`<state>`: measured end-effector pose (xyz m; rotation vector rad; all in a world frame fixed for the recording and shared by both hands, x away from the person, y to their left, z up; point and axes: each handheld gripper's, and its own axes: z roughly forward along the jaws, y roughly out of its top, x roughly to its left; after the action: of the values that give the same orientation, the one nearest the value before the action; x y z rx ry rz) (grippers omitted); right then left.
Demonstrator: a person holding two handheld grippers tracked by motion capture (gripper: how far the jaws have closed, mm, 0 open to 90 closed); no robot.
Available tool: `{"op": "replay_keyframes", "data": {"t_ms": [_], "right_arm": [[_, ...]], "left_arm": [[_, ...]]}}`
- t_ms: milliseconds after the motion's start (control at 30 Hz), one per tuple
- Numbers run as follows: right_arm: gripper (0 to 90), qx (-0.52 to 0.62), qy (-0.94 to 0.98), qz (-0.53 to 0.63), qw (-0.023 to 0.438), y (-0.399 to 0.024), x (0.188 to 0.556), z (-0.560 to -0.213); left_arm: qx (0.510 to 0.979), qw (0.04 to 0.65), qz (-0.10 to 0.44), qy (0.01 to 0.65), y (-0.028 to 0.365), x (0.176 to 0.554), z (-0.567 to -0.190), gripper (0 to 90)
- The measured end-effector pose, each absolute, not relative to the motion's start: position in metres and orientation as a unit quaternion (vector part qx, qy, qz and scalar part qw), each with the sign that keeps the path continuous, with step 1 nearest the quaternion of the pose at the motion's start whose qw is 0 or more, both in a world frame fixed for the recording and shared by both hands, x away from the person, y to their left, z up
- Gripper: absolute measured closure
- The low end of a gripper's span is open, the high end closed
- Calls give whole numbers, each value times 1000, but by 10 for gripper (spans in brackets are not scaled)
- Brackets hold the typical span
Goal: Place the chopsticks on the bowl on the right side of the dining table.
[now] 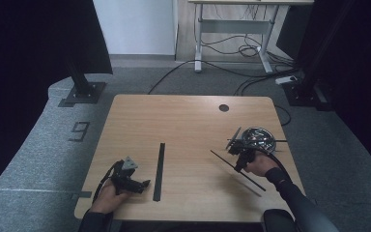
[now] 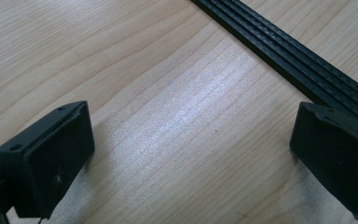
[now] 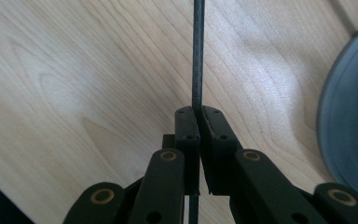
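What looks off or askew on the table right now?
Nothing spilled or broken. The thin rod pinched in the right gripper lies diagonally across the table beside the metal bowl. The left gripper is open by the black strip.

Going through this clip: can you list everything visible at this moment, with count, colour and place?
table: 1, light wood, centre of the high view
flat strip: 1, black, lying on the table right of the left gripper
thin rod: 1, dark, clamped between the right gripper's jaws
round bowl-like container: 1, shiny metal, near the table's right edge, thin dark sticks across it
hole: 1, dark, far side of the tabletop
desk frame: 1, grey, background, cables under it
left gripper: 1, black, jaws wide open over bare wood
right gripper: 1, black, shut on the rod
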<state>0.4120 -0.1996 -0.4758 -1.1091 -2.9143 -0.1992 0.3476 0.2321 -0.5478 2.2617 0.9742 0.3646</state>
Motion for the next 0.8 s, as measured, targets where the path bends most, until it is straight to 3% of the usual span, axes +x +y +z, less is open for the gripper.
{"op": "replay_keyframes", "data": {"t_ms": [800], "right_arm": [[857, -364, -927, -84, -17, -212, 416, -408]], "left_arm": [[861, 321, 139, 371, 232, 348, -548, 0]]}}
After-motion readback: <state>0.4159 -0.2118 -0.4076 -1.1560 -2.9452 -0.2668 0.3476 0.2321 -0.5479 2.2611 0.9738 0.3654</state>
